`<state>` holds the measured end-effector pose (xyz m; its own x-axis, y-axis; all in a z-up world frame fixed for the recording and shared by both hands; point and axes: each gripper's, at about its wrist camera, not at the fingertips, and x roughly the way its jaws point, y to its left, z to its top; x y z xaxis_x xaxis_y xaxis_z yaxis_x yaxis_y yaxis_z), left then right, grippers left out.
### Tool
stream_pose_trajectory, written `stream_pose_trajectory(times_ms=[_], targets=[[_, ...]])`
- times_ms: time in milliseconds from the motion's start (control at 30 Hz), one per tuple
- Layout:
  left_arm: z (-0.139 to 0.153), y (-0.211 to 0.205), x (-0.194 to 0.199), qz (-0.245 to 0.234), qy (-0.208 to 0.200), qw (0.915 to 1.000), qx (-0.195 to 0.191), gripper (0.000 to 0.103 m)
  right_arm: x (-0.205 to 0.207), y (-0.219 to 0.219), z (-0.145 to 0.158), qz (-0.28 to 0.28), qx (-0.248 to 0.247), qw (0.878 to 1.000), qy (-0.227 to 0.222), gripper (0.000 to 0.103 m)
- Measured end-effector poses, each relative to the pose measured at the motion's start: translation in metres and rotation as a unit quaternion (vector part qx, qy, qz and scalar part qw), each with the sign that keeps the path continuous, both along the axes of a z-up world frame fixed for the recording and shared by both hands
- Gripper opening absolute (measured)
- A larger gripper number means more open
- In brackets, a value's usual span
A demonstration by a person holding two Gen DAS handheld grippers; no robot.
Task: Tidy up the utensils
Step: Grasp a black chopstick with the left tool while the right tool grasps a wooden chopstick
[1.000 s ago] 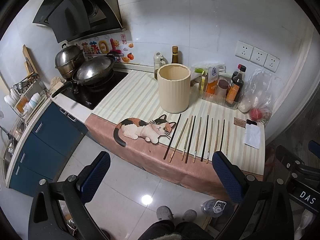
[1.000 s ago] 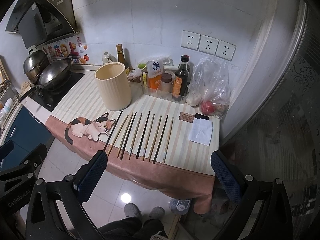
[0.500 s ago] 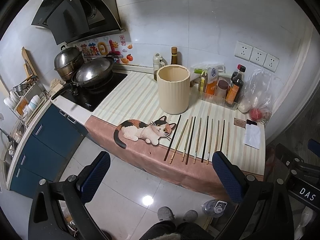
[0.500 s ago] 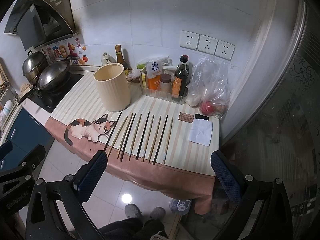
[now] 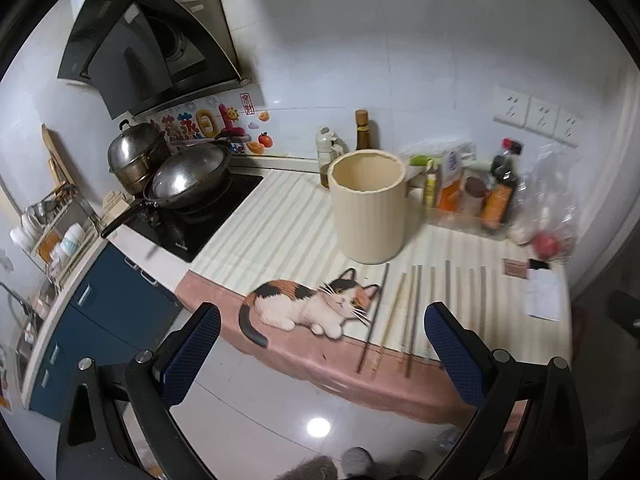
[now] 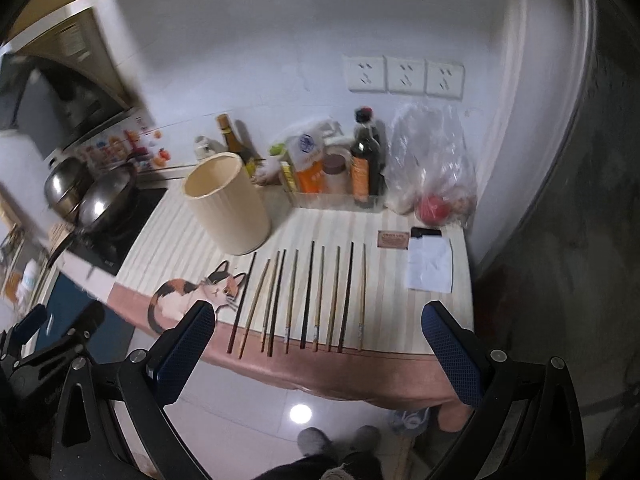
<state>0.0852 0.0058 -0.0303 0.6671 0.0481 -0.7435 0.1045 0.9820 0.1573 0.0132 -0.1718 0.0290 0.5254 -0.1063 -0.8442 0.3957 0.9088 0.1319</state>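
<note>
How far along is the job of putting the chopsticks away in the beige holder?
Nothing looks done yet: the beige holder stands empty and the chopsticks lie in a row on the striped mat, about ten by count. Nothing is in hand: the left gripper and right gripper are both open, short of the counter edge. Every chopstick is left to move.

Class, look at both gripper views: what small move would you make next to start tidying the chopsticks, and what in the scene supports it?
Probably lower the right gripper toward the near ends of the chopsticks. Both grippers are open, hold nothing and hover short of the counter edge; the chopsticks lie in a row, and the cream holder stands upright behind them, seemingly empty.
</note>
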Motion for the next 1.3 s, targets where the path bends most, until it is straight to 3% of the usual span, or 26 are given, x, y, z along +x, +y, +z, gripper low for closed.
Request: stream_pose_trajectory(times_ms=[133,267,333,367,433,533,700,867,1033,1167,1300], targets=[[-0.044,0.003,0.042,-0.009,0.025,0.9995,0.017,0.103,0.017,-0.021,-0.044,-0.042,0.022,0.999,0.026,0.100],[-0.103,0.002,0.085,-0.018,0.095,0.9949,0.031,0.102,0.040,-0.040,-0.098,-0.050,0.038,0.995,0.076,0.065],[-0.129,0.000,0.102,-0.022,0.126,0.9913,0.029,0.101,0.052,-0.047,-0.127,-0.051,0.059,0.992,0.100,0.056],[-0.141,-0.001,0.110,-0.023,0.138,0.9895,0.033,0.098,0.057,-0.051,-0.140,-0.051,0.065,0.991,0.108,0.054],[-0.170,-0.008,0.124,-0.028,0.167,0.9848,0.038,0.081,0.070,-0.056,-0.166,-0.049,0.071,0.989,0.123,0.046],[-0.211,-0.020,0.146,-0.036,0.208,0.9761,0.051,0.062,0.090,-0.066,-0.208,-0.046,0.085,0.983,0.156,0.045],[-0.260,-0.038,0.172,-0.045,0.258,0.9638,0.050,0.052,0.122,-0.092,-0.271,-0.050,0.120,0.970,0.207,0.045],[-0.291,-0.058,0.187,-0.057,0.277,0.9566,0.070,0.033,0.142,-0.111,-0.309,-0.050,0.129,0.961,0.240,0.045],[-0.304,-0.065,0.192,-0.059,0.286,0.9532,0.080,0.006,0.157,-0.124,-0.328,-0.048,0.125,0.958,0.253,0.045],[-0.305,-0.064,0.193,-0.051,0.279,0.9565,0.068,0.002,0.168,-0.124,-0.341,-0.032,0.109,0.956,0.270,0.045],[-0.305,-0.048,0.198,-0.017,0.280,0.9587,0.050,0.001,0.178,-0.114,-0.350,-0.016,0.043,0.957,0.287,0.039]])
